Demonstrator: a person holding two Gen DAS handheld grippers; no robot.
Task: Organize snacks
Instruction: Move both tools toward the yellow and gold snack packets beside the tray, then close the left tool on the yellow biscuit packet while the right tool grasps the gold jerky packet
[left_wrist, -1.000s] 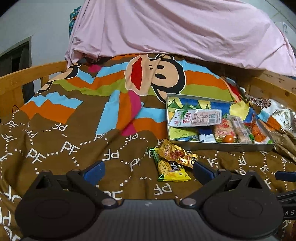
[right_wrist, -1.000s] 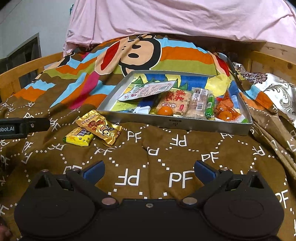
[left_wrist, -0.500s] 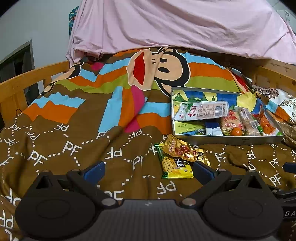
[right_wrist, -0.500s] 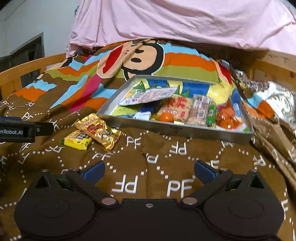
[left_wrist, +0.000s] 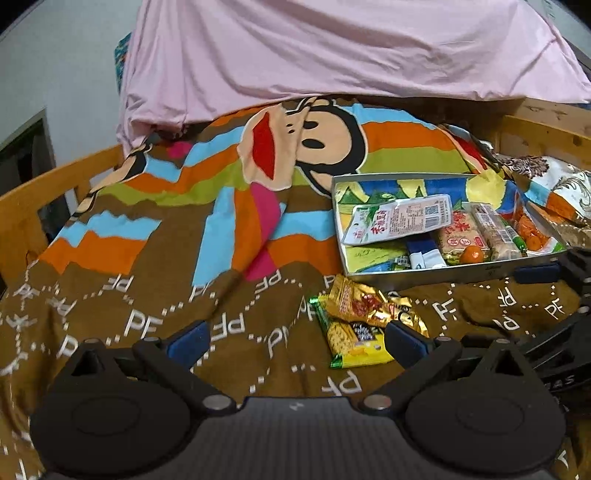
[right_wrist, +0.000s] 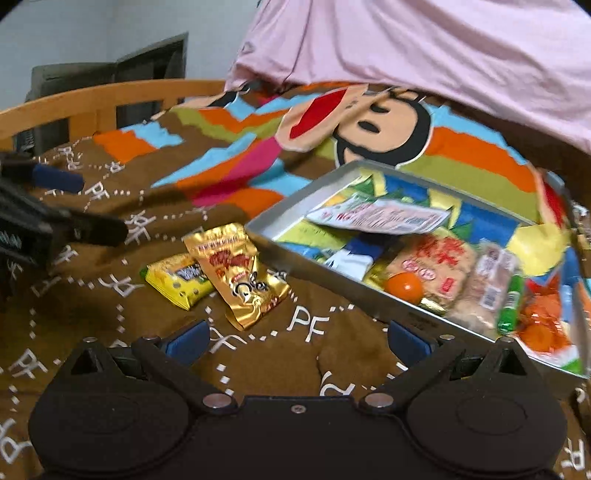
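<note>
A gold snack packet and a yellow-green snack bar lie on the brown blanket, just outside a metal tray that holds several snacks. My left gripper is open and empty, with the two loose snacks by its right finger. My right gripper is open and empty, just behind the gold packet and beside the tray's near corner. Each gripper also shows in the other's view: the right one and the left one.
A monkey-print blanket covers the bed. A pink sheet hangs at the back. Wooden bed rails run along the left and back right. A patterned cloth lies right of the tray.
My right gripper has swung left and closer toward the loose snacks beside the tray. My left gripper has shifted slightly forward; the snacks sit nearer its right finger. Both stay open.
</note>
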